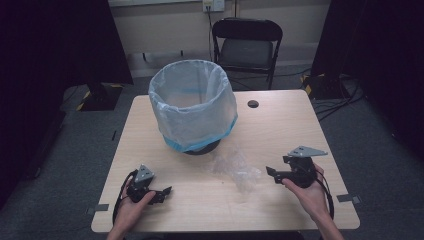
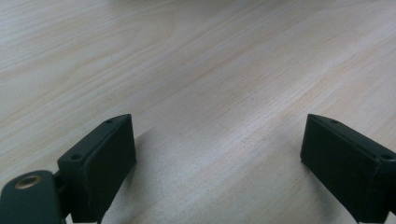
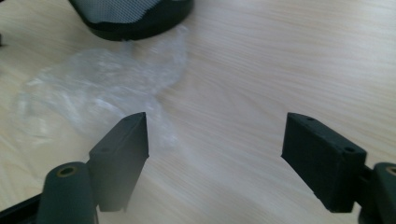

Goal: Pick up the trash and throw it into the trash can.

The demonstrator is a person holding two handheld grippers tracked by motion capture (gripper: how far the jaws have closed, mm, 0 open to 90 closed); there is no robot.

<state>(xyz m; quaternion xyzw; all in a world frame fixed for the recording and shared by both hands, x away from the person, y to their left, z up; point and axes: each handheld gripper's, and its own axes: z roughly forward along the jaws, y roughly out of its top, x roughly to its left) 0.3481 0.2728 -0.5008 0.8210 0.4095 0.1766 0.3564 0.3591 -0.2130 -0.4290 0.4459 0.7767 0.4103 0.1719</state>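
since both claws sit wide and empty, nothing is gripped | right gripper points at crumpled clear plastic just ahead-left of its jaws, likely to grab it | left gripper rests over bare table | lined bin beyond plastic, likely its destination

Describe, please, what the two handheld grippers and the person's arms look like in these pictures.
Both the left gripper and the right gripper are black, each topped by a grey three-cornered plate, with a black cable trailing back past the wrist. In the gripper views the jaws are flat black blocks with small screw holes; a brass-coloured fitting sits at the base. The forearms are bare, no sleeves showing.
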